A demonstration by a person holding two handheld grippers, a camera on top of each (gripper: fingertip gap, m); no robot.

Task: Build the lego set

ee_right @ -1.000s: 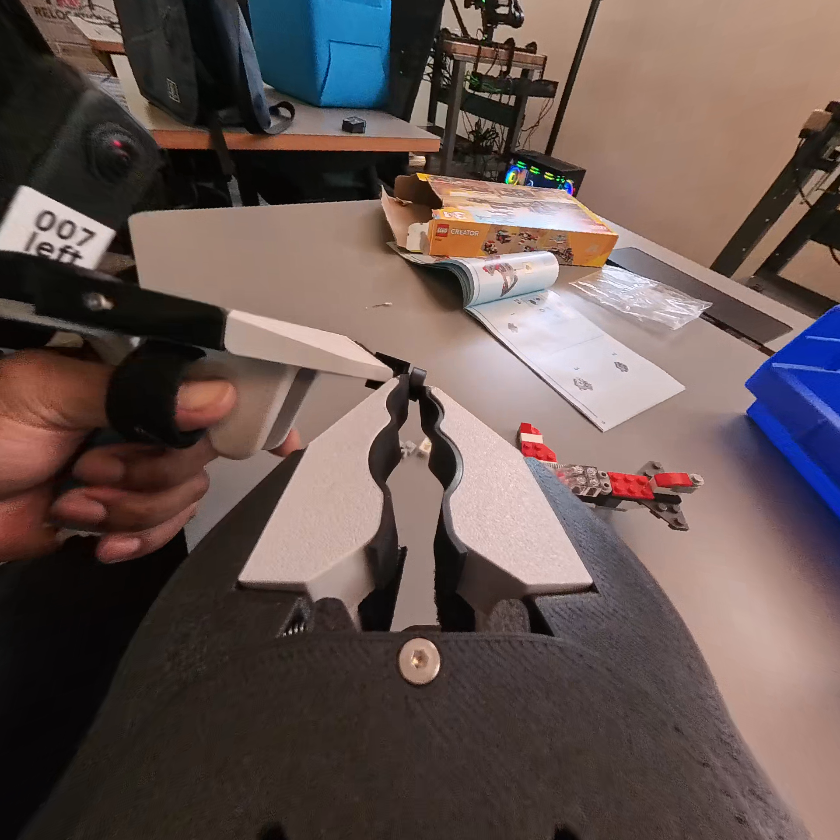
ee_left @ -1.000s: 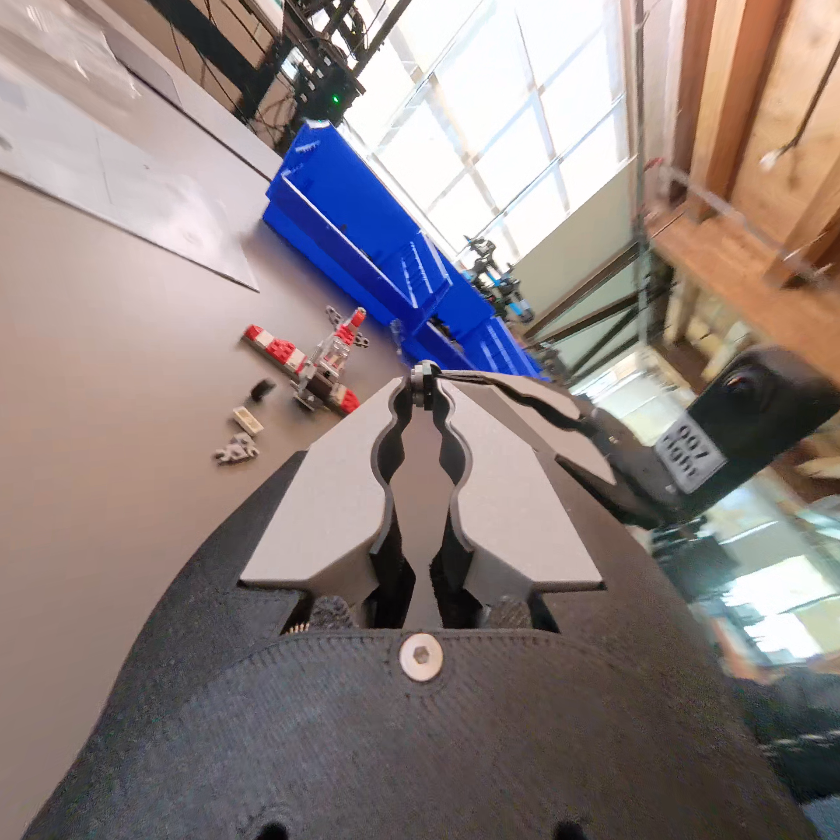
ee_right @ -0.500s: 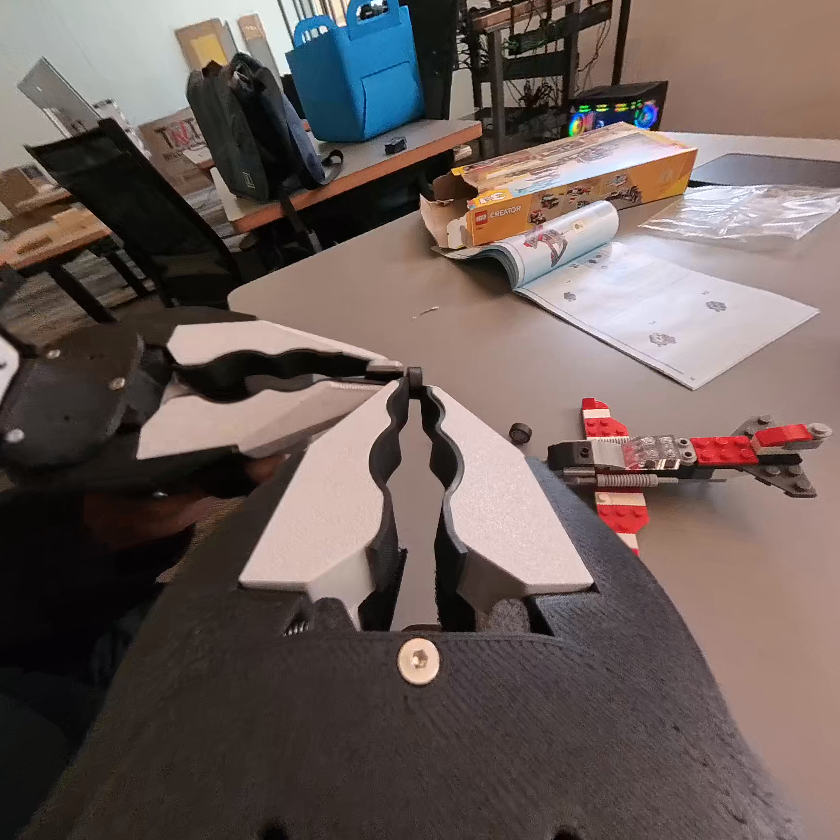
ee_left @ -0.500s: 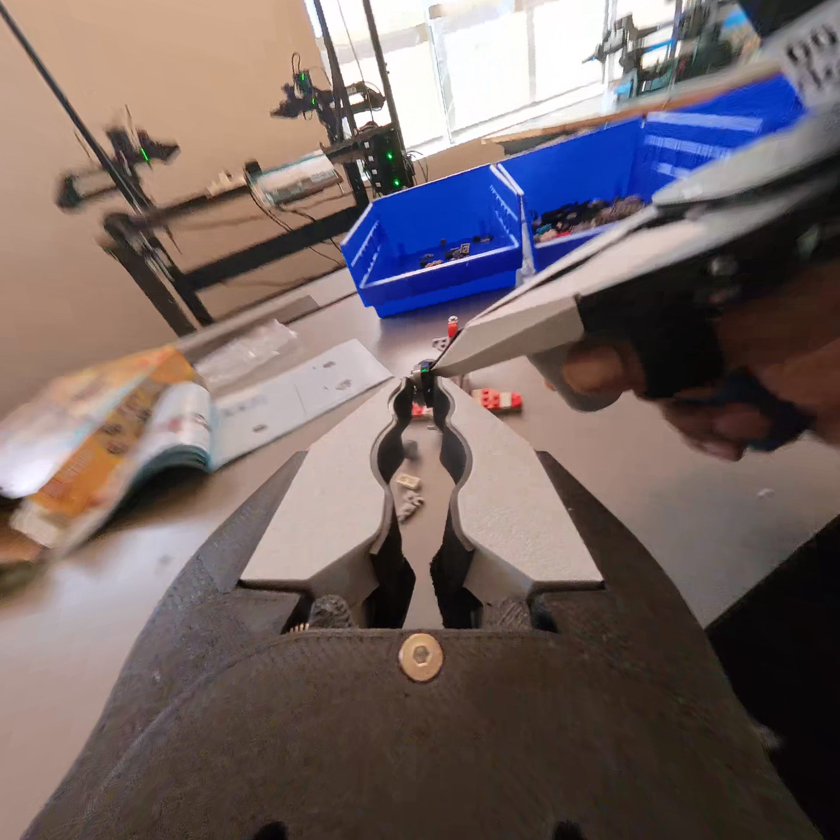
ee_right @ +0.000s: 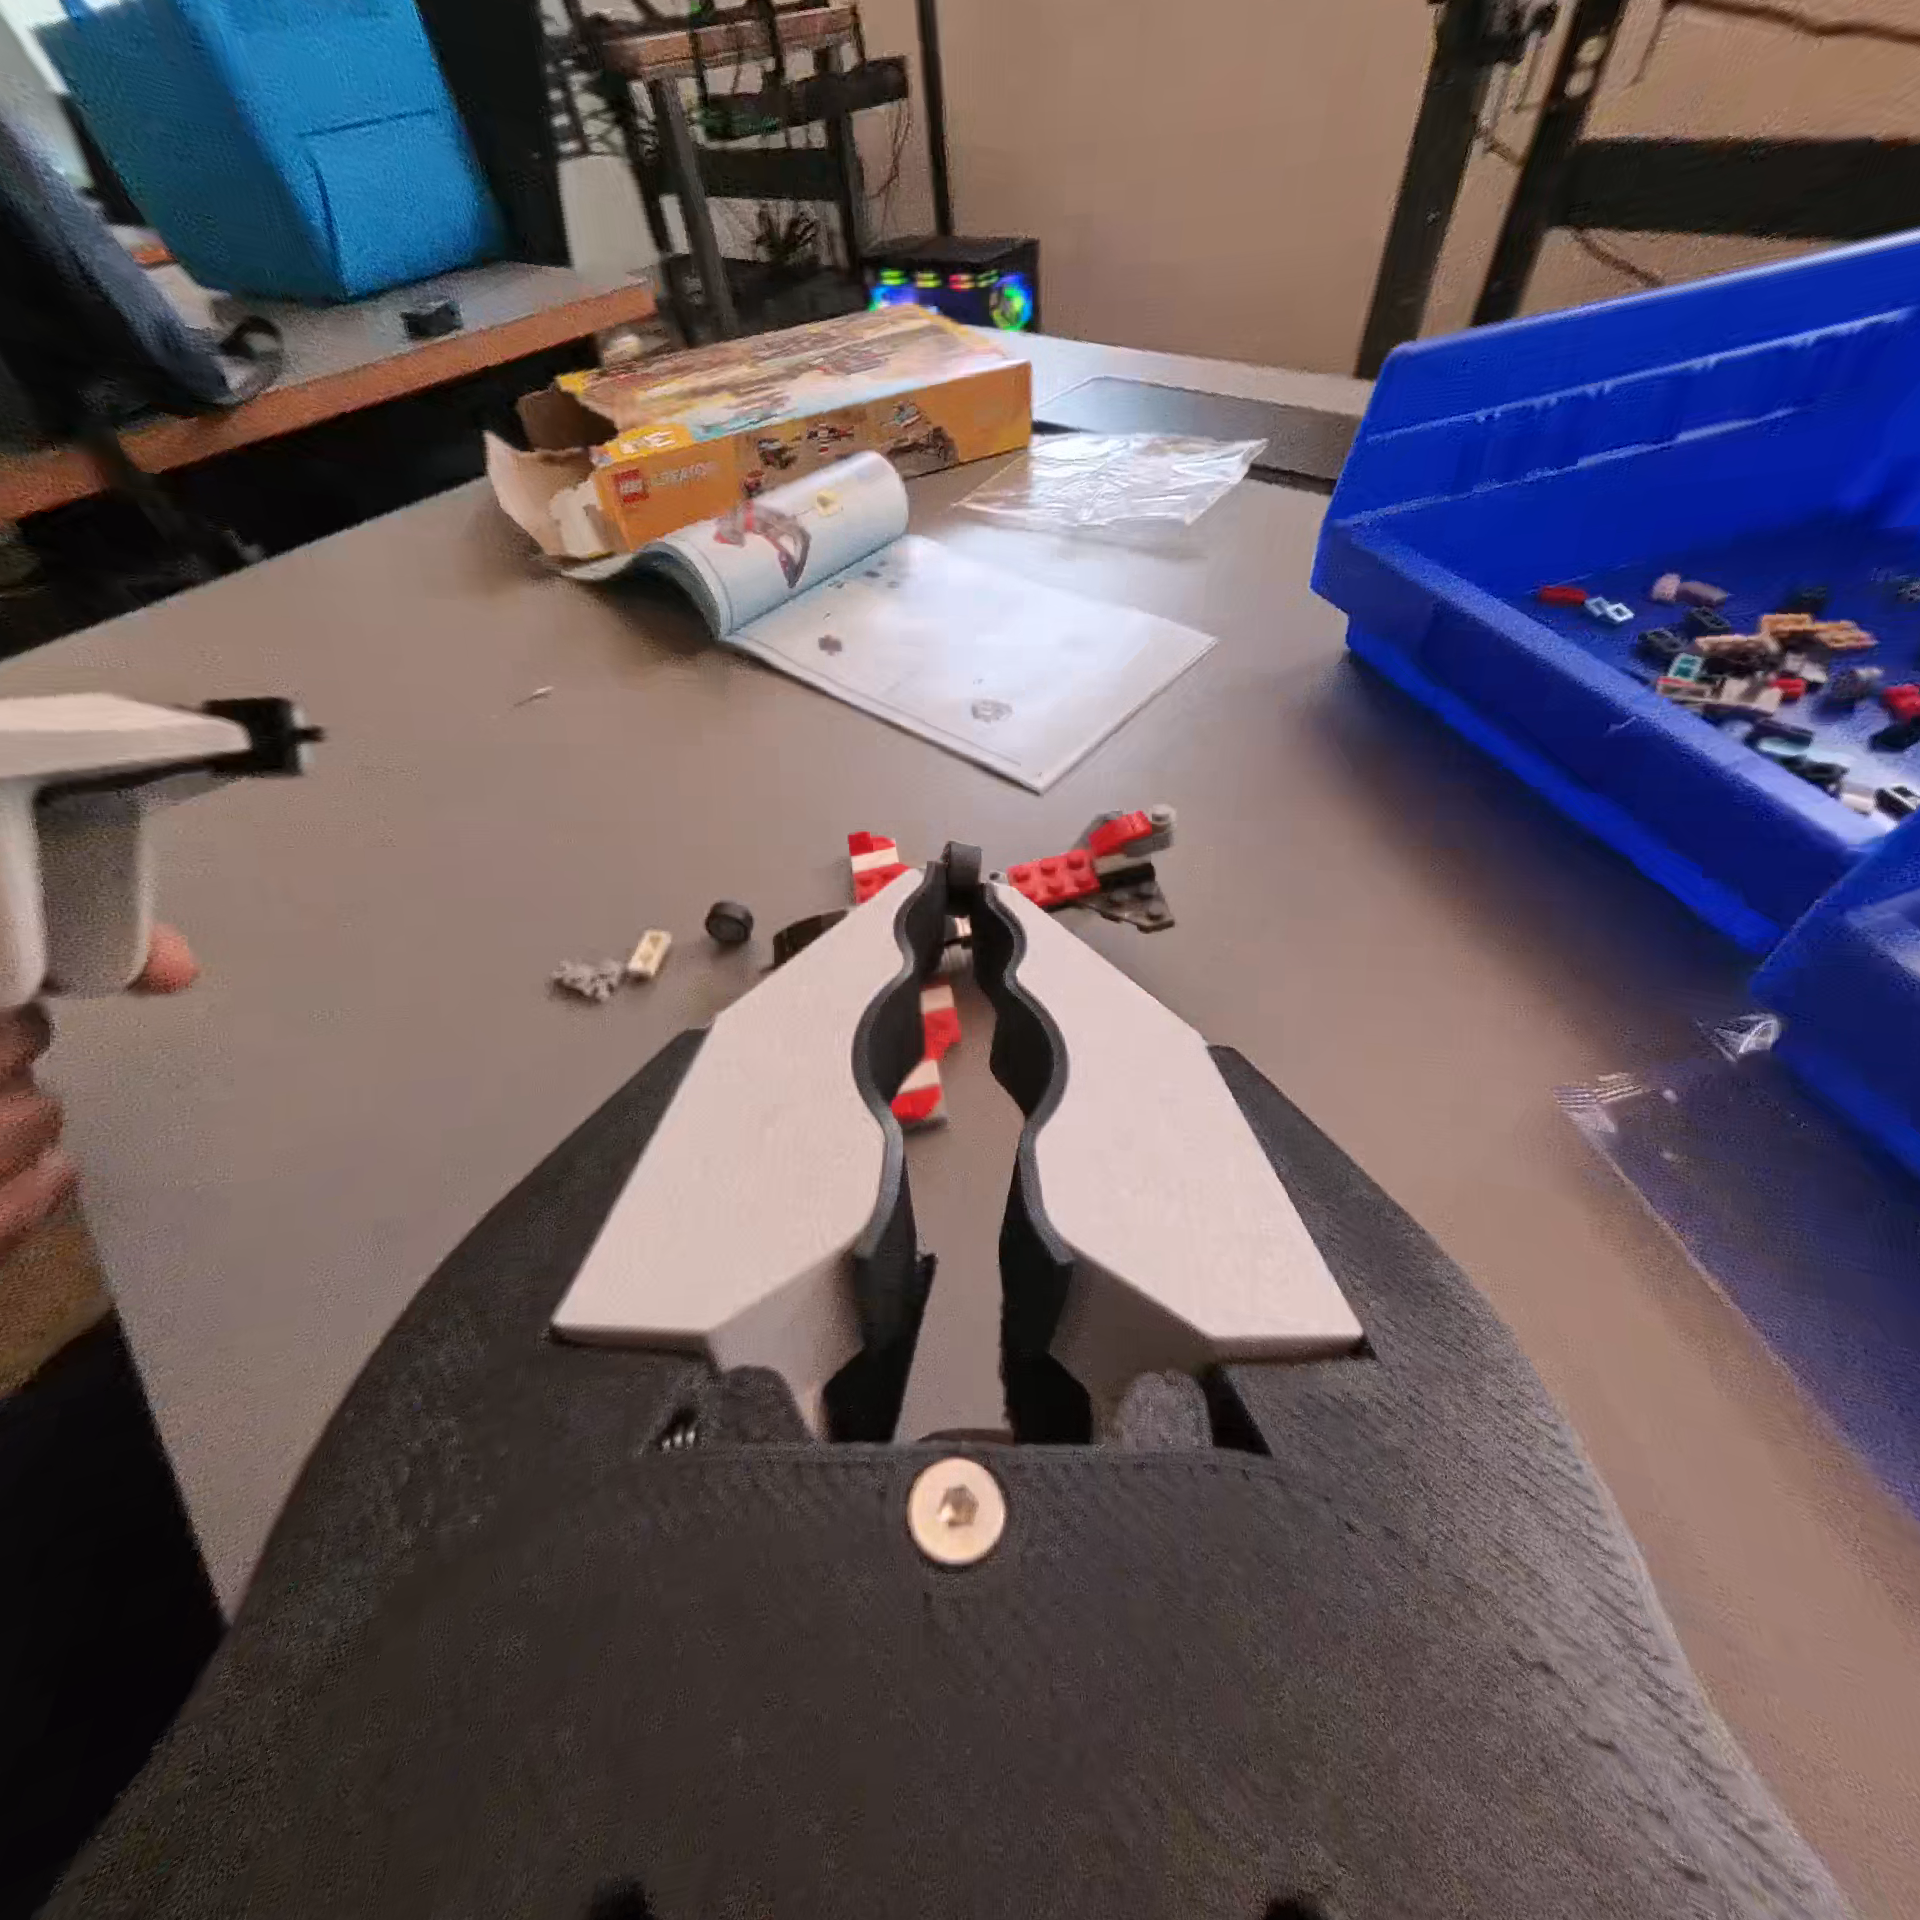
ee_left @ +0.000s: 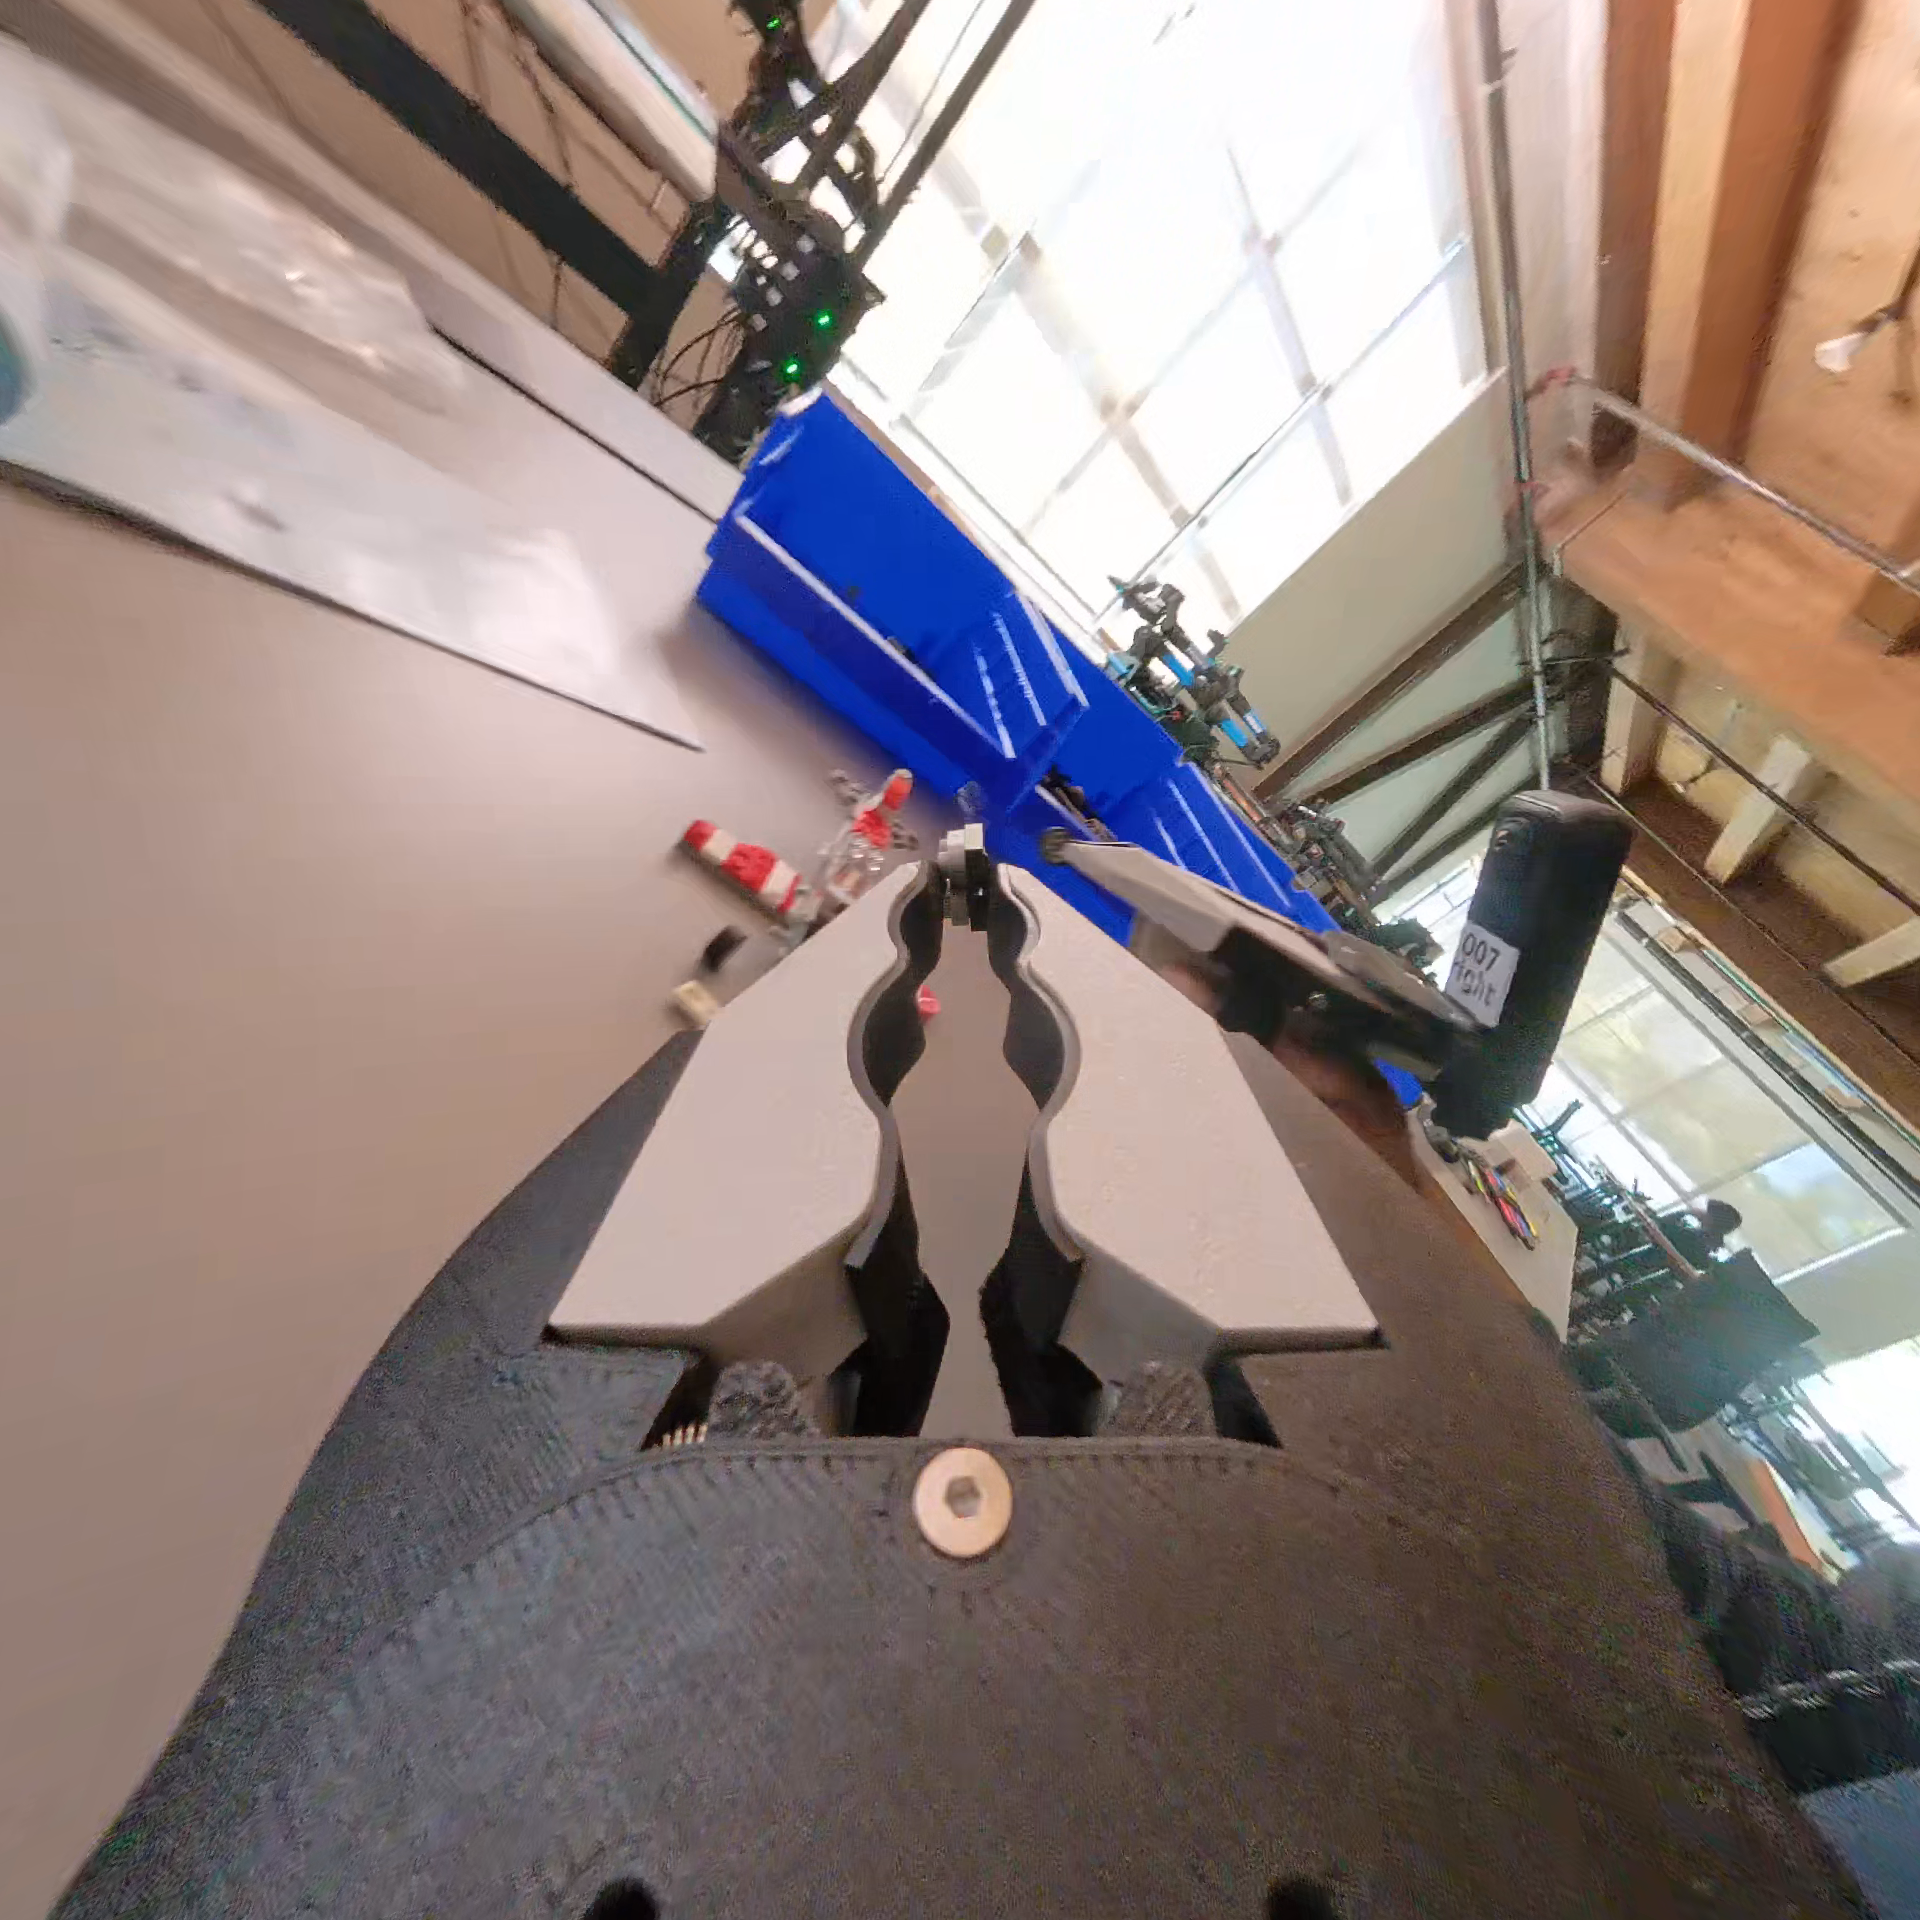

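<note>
Tabletop bin (ee_right: pixel 1475 644) (loose bricks (ee_right: pixel 1766 665) inside)

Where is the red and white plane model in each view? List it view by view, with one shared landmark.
Left wrist view: plane model left of centre, a little above mid-height.
Right wrist view: plane model near centre, a little above mid-height.
Shared landmark: the blue bin, to the model's right in both.
</note>
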